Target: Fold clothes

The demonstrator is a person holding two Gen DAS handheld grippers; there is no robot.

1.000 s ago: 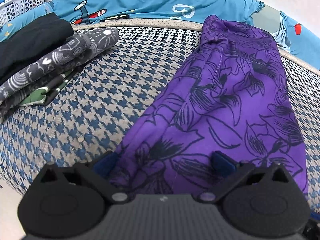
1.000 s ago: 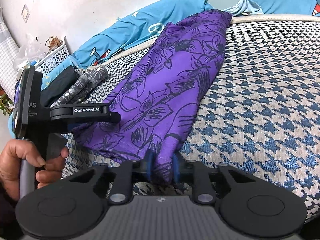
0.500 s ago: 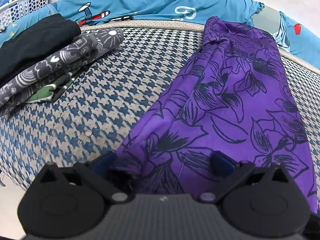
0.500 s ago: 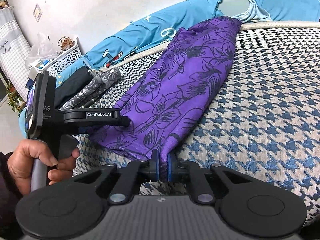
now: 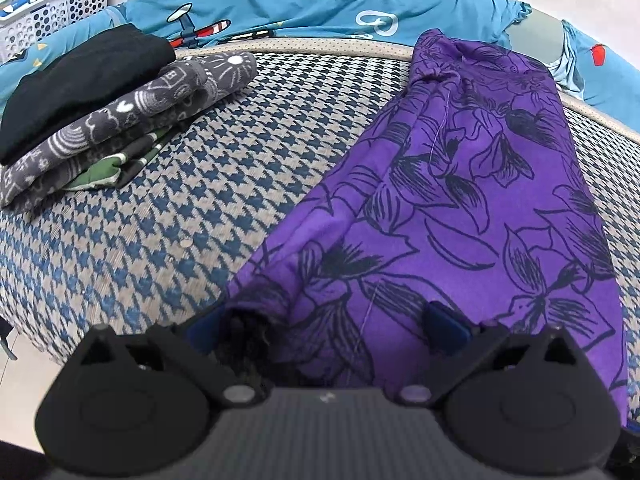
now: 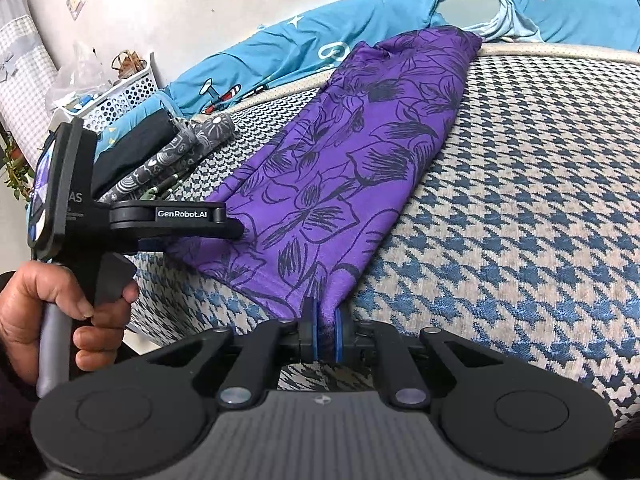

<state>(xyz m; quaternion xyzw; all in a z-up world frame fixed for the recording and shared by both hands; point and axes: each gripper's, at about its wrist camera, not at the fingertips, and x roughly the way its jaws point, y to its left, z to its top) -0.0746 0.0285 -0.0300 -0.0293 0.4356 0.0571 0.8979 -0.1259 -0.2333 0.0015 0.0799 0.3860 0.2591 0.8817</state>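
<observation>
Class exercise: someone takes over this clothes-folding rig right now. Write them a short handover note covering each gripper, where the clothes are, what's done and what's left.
Right gripper: shut on the near hem corner of the purple floral garment.
Left gripper: jaws wide open, straddling the other near corner, not pinching it.
The garment lies lengthwise on the houndstooth cushion, far end at the back edge.
Done: a stack of folded clothes sits on the left.
Left: close the left gripper, then fold the purple garment and probably add it to the stack.

Right gripper (image 6: 325,334) fingers (image 6: 309,330) closed onto purple garment (image 6: 352,184) hem.
</observation>
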